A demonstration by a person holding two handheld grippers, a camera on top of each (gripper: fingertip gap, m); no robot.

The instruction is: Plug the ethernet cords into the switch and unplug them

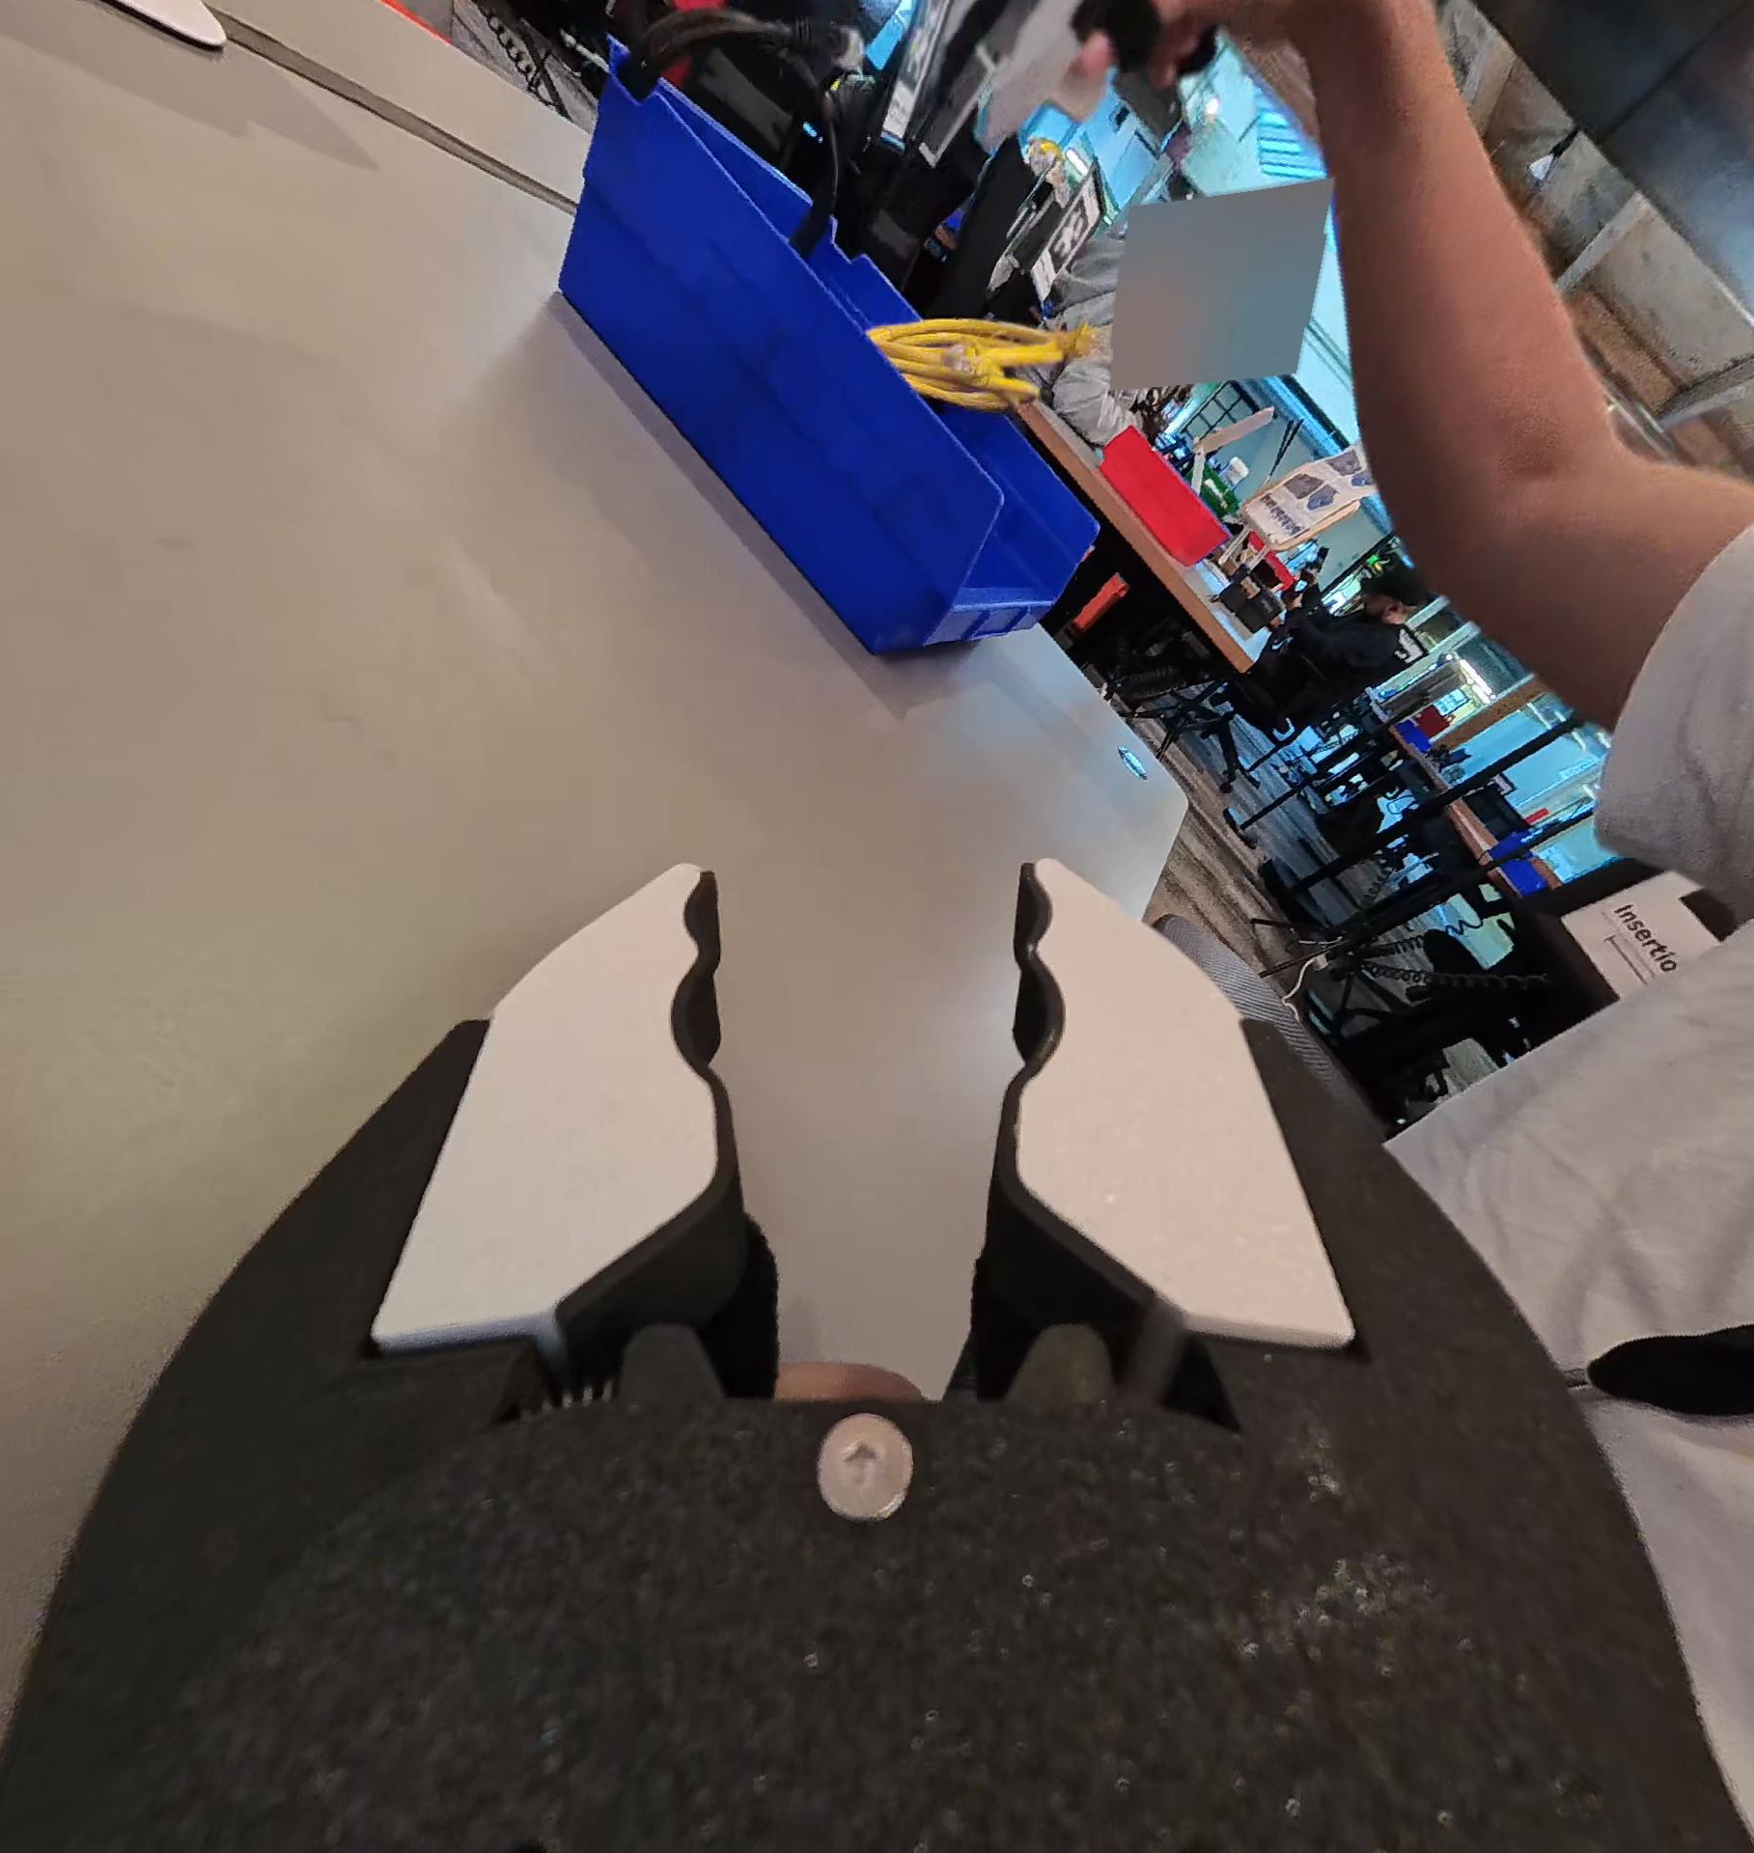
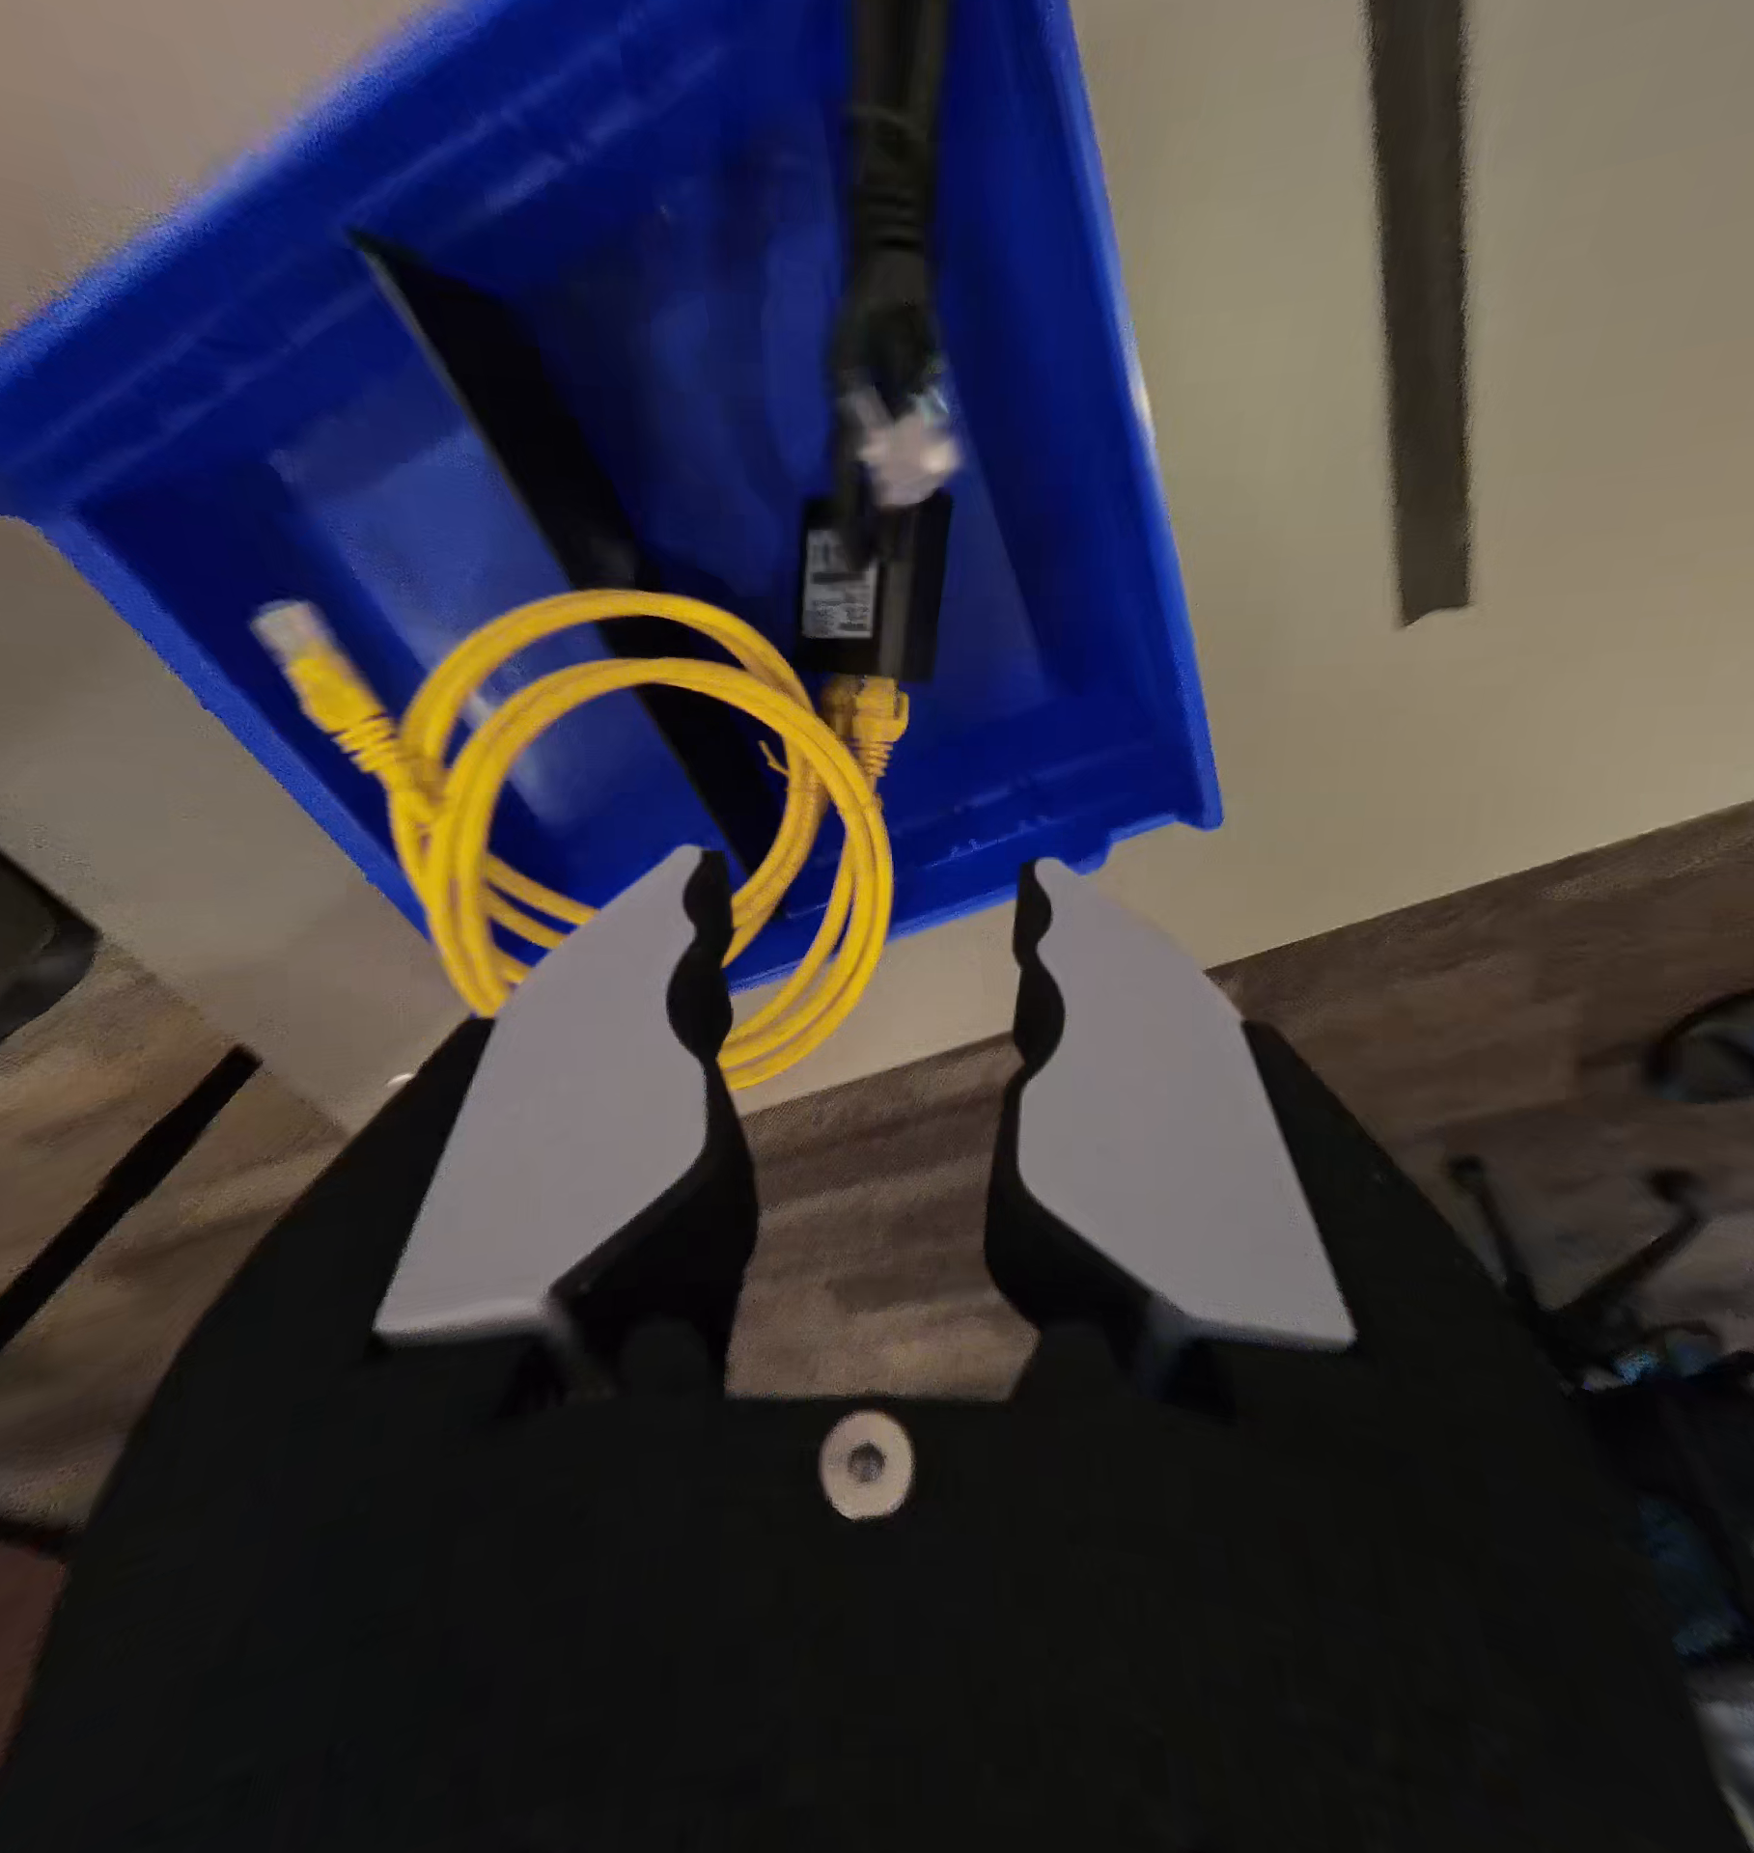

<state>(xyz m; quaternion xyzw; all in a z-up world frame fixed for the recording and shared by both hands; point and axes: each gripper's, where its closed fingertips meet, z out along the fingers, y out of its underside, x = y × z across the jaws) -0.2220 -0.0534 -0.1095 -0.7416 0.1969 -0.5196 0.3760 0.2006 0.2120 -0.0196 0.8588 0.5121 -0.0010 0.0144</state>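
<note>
My right hand-held gripper (image 2: 867, 902) hangs above the blue bin (image 2: 1103, 501) with its fingers wide apart and nothing between the pads. The coiled yellow cord (image 2: 852, 852) loops over the bin's near rim; part of the coil passes behind my left fingertip (image 2: 697, 902), but I can't see either pad pressing on it. One yellow plug sits at the small black switch (image 2: 867, 602) inside the bin, seemingly seated in a port, though blur keeps me from being sure. The cord's other plug (image 2: 326, 682) lies loose on the far side of the black divider (image 2: 552, 521). A black cord (image 2: 893, 301) reaches the switch from the opposite end; its clear plug looks to rest at the box's top, and I can't tell if it is plugged in.

My left hand-held gripper (image 1: 867, 902) is also spread open and empty, low over the bare counter (image 1: 301, 602), well apart from the bin (image 1: 802, 421).

I judge one plug-in step done or nearly so. Next I'd go for a plug body, likely the loose yellow one, closing squarely on its boot and lining it up with a free port.
</note>
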